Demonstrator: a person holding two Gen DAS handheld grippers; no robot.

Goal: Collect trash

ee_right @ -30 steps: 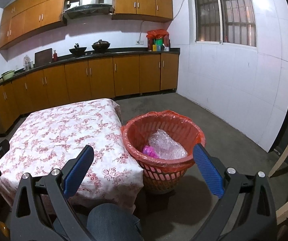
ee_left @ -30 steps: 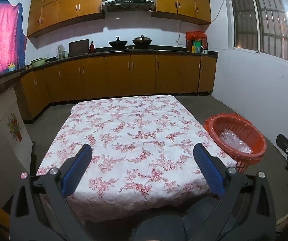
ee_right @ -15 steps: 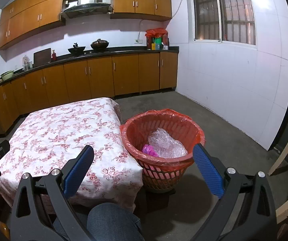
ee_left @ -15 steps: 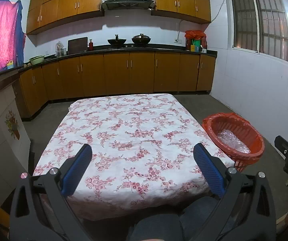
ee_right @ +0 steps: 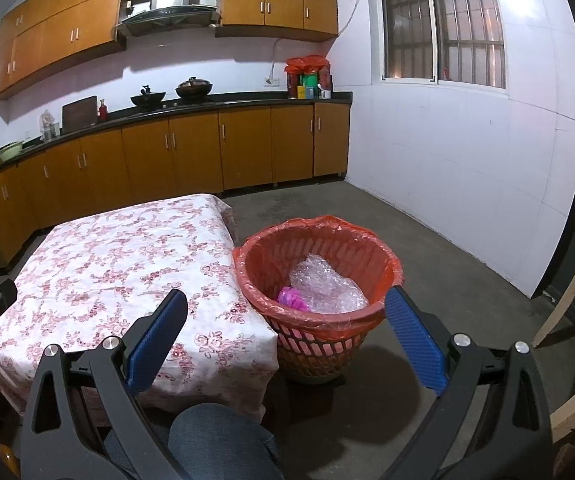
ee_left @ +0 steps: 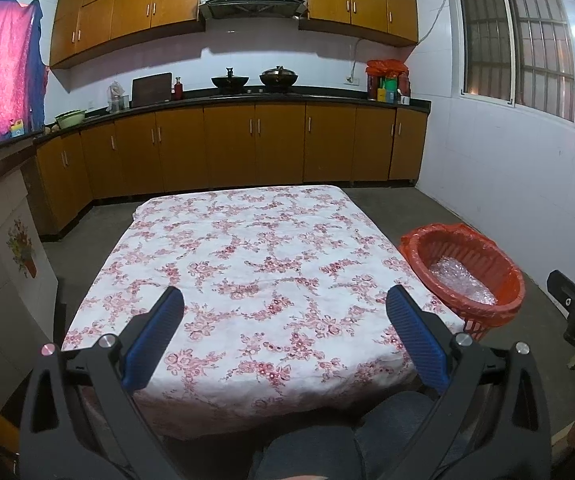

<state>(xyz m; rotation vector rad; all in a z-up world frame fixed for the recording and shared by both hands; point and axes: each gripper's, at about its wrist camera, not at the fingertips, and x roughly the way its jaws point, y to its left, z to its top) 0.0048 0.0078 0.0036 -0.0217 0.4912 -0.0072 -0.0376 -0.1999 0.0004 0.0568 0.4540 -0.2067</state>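
Both grippers, left (ee_left: 285,306) and right (ee_right: 286,310), hold jaws spread and empty; overlooked scraps could stay off the lined basket (ee_right: 383,256)

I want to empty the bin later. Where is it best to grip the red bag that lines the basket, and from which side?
Probably the bunched fold of the red bag at the far rim of the basket, taken from above. There the plastic stands up loose over the rim; elsewhere it lies tight. The right gripper, open, is nearer.
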